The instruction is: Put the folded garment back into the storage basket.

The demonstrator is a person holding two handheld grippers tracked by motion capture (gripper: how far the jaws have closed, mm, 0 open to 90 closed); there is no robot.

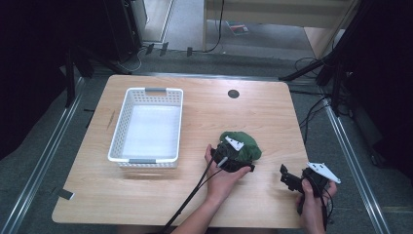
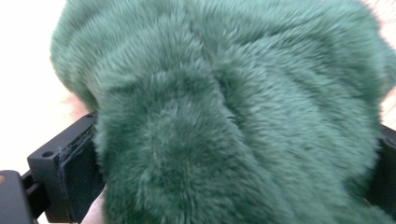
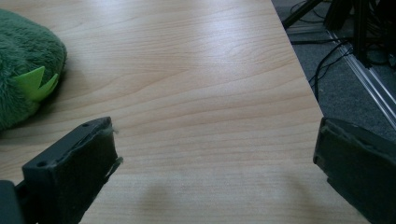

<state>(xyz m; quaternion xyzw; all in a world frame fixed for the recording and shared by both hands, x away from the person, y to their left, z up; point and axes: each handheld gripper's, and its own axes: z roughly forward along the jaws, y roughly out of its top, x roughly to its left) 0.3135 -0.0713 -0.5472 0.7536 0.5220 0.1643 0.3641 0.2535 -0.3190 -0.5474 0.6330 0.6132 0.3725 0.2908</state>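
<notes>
A green plush toy (image 1: 247, 143) lies on the wooden table (image 1: 204, 105), right of centre. My left gripper (image 1: 237, 155) is at the toy's near-left side, held in a hand. In the left gripper view the toy's fur (image 2: 224, 93) fills the space between the two jaws, which stand wide apart on either side of it. My right gripper (image 1: 290, 179) is near the table's front right corner, open, with bare wood between its fingers (image 3: 70, 172). In the right gripper view the toy (image 3: 23, 79) lies at the far left, with a light green felt spike on it.
A white plastic basket (image 1: 119, 126) with nothing in it stands left of centre. A round dark hole (image 1: 233, 93) sits near the table's far edge. The table's right edge is close to my right gripper, with cables and metal rails on the floor beyond (image 3: 355, 60).
</notes>
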